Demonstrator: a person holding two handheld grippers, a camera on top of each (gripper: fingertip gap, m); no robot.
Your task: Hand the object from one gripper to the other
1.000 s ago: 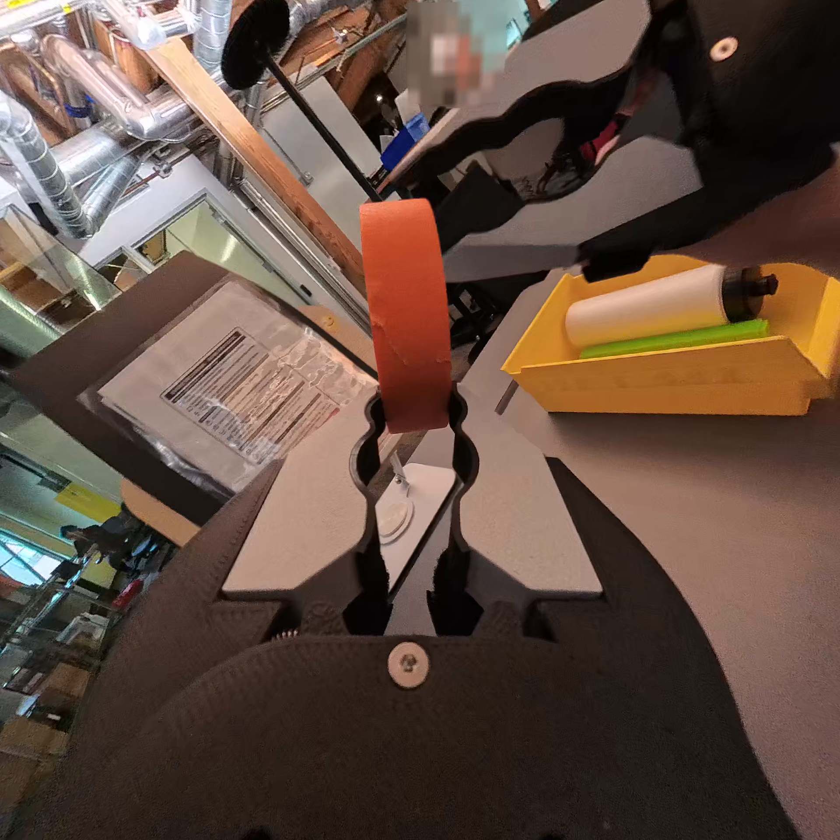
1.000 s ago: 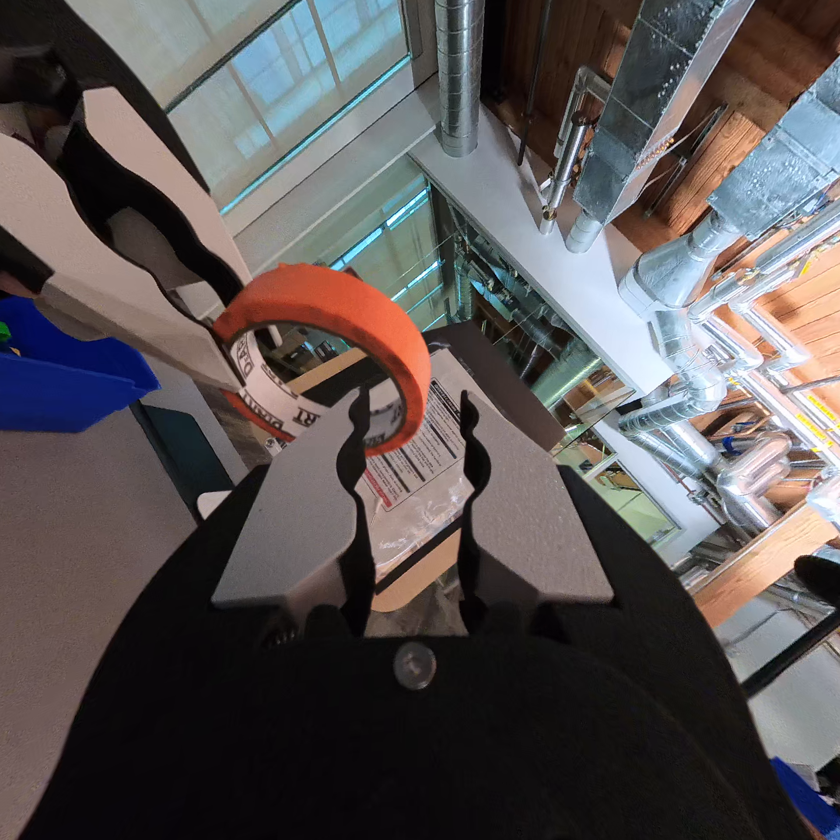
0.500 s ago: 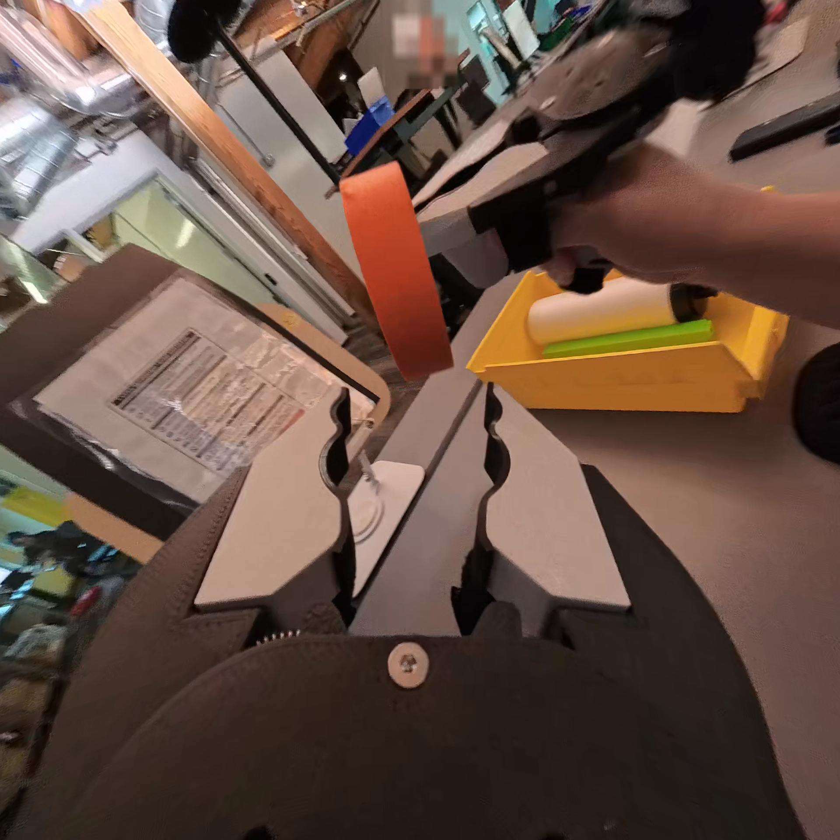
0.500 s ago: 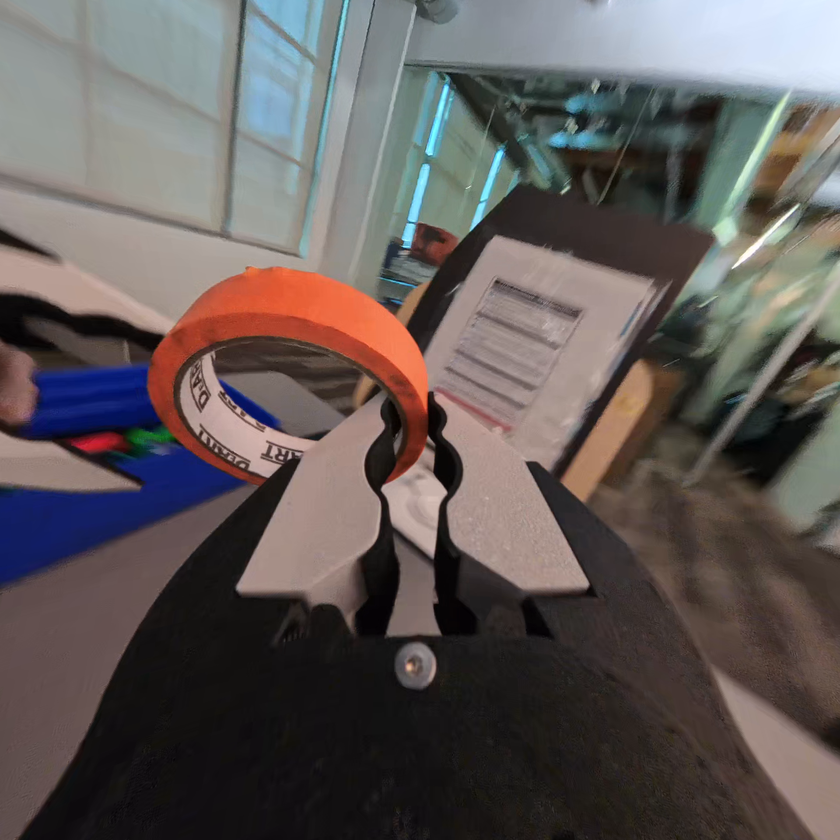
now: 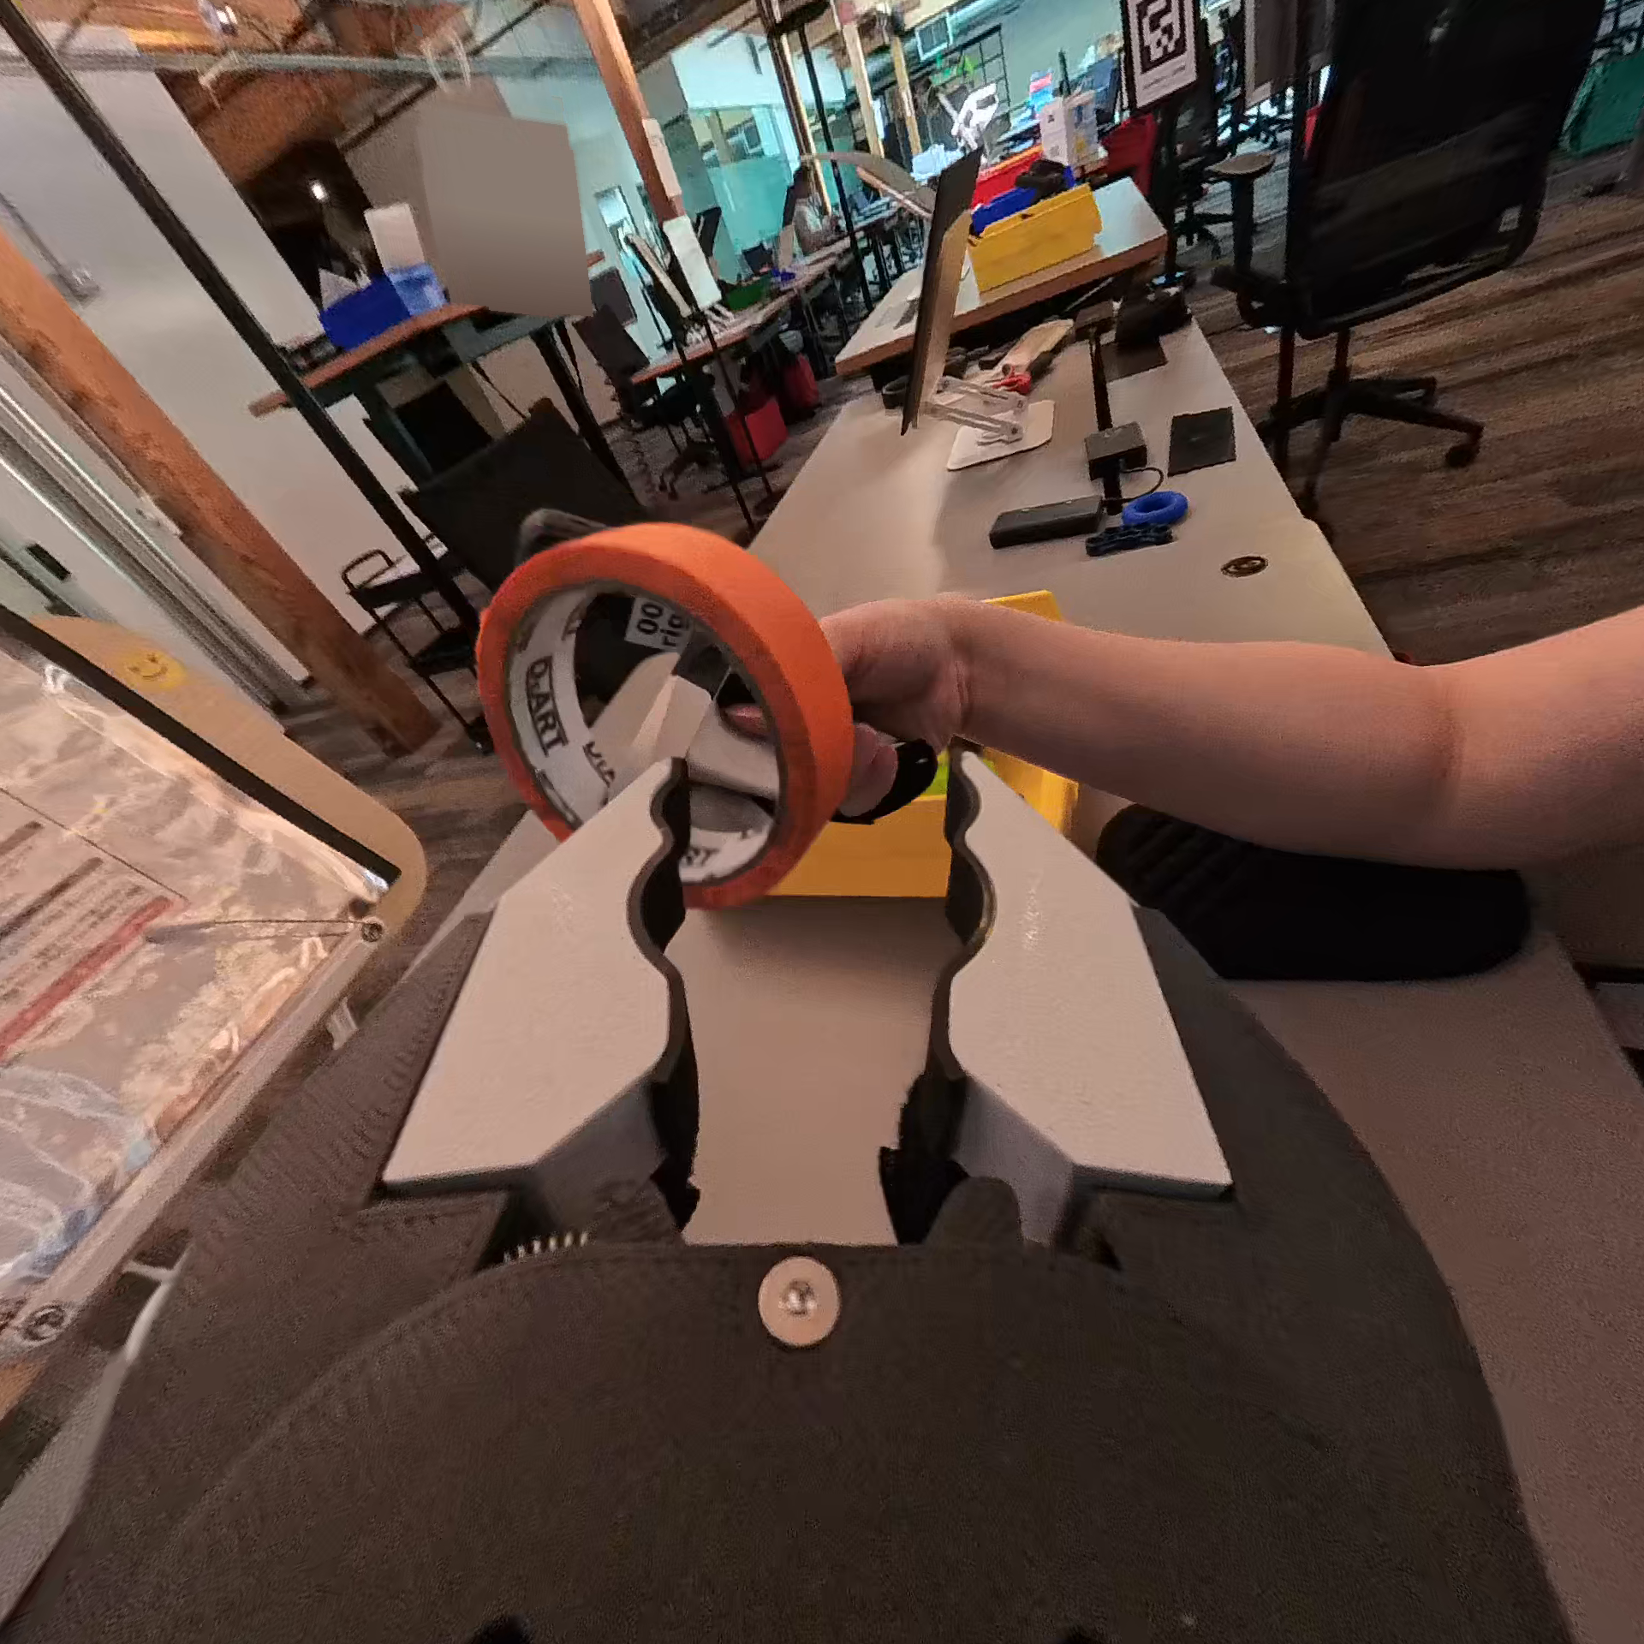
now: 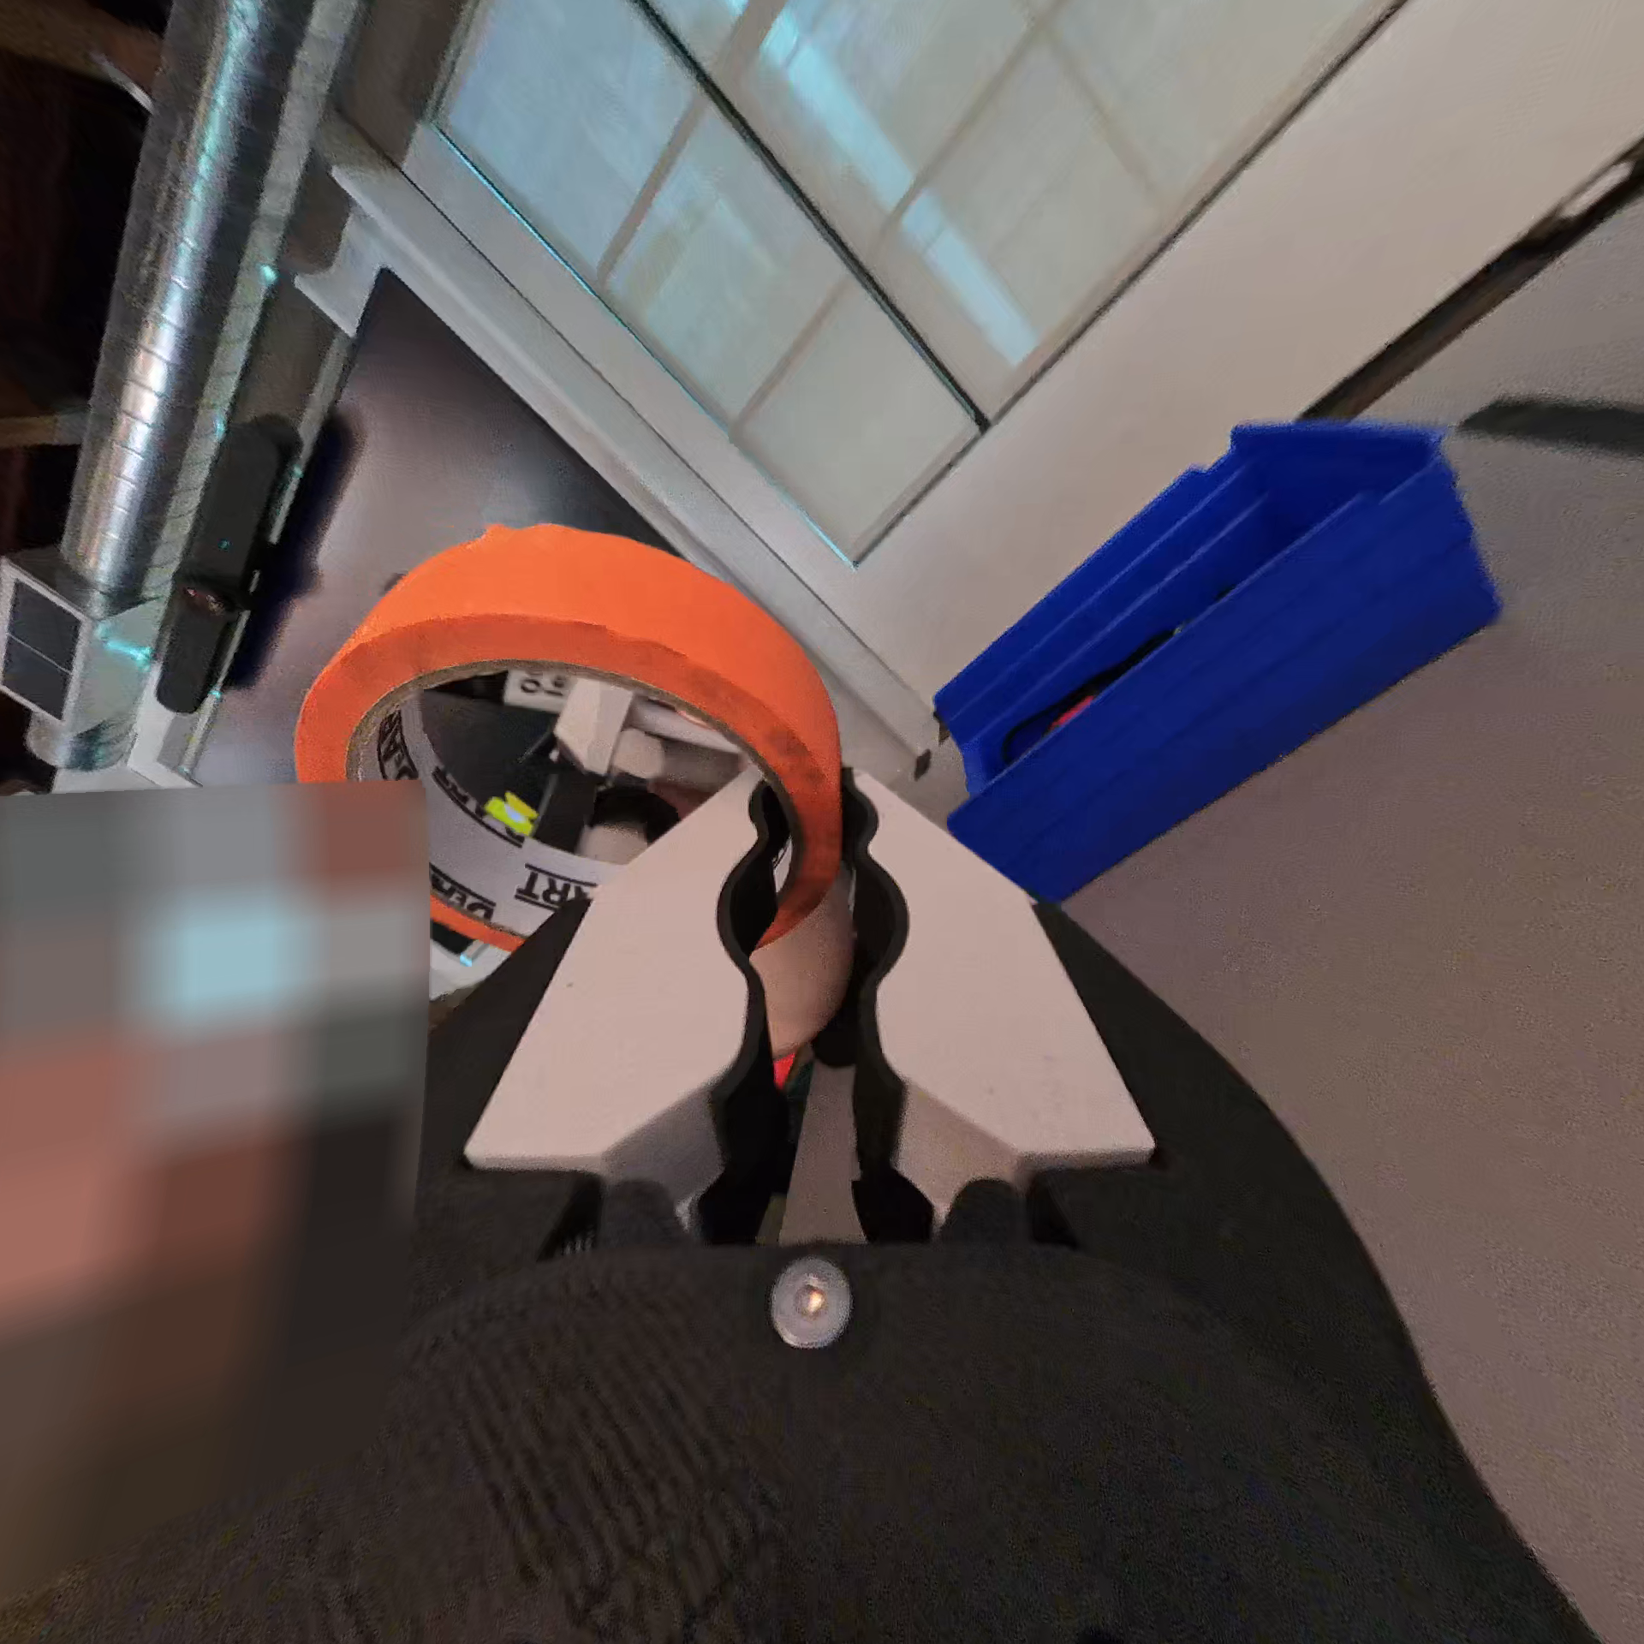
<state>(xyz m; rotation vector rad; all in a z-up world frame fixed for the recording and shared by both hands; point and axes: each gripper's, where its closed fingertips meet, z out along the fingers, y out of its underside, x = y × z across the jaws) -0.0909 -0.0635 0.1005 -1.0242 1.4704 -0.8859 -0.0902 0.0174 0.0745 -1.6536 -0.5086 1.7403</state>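
An orange roll of tape (image 5: 756,605) hangs in the air just beyond my left gripper (image 5: 814,783), which is open and empty with its jaws wide apart. The roll's open side faces this camera. Through the hole I see the grey fingers (image 5: 663,716) of the right gripper, with a hand (image 5: 898,676) behind them. In the right wrist view my right gripper (image 6: 805,787) is shut on the wall of the tape roll (image 6: 569,614). One finger is inside the ring and one is outside. A grey finger of the left gripper (image 6: 600,721) shows through the hole.
A yellow bin (image 5: 890,858) stands on the grey table behind the roll, with a black object (image 5: 1308,898) to its right. A board with a plastic-covered sheet (image 5: 133,934) stands at the left. A blue bin (image 6: 1228,658) is right of the right gripper. A long table (image 5: 890,534) carries small items.
My left gripper let go of the tape and opened wide. My right gripper shut on the roll's wall and has swung it round, so its open side now faces the left camera.
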